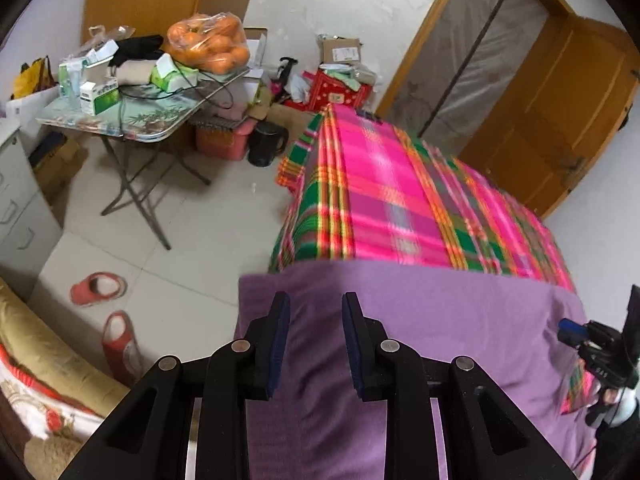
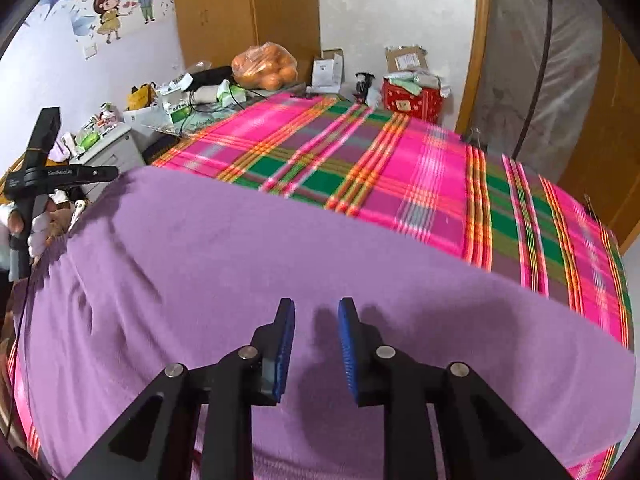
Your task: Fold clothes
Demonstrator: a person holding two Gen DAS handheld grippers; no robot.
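Purple garment (image 2: 280, 260) lay spread flat on the plaid-covered bed (image 2: 400, 168), near edge, its left end hanging off the bed's left side. Left gripper (image 1: 316, 304) was over that end, jaws apart, nothing pinched. Right gripper (image 2: 316, 308) hovered over the cloth, jaws parted, pads clear of it.

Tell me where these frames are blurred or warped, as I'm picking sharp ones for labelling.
Left wrist view: plaid bedspread smeared by motion blur, folding table fairly crisp, fisheye bends the door frame. Right wrist view: purple cloth soft, right gripper sharp and casting a shadow on it, corners vignetted black.
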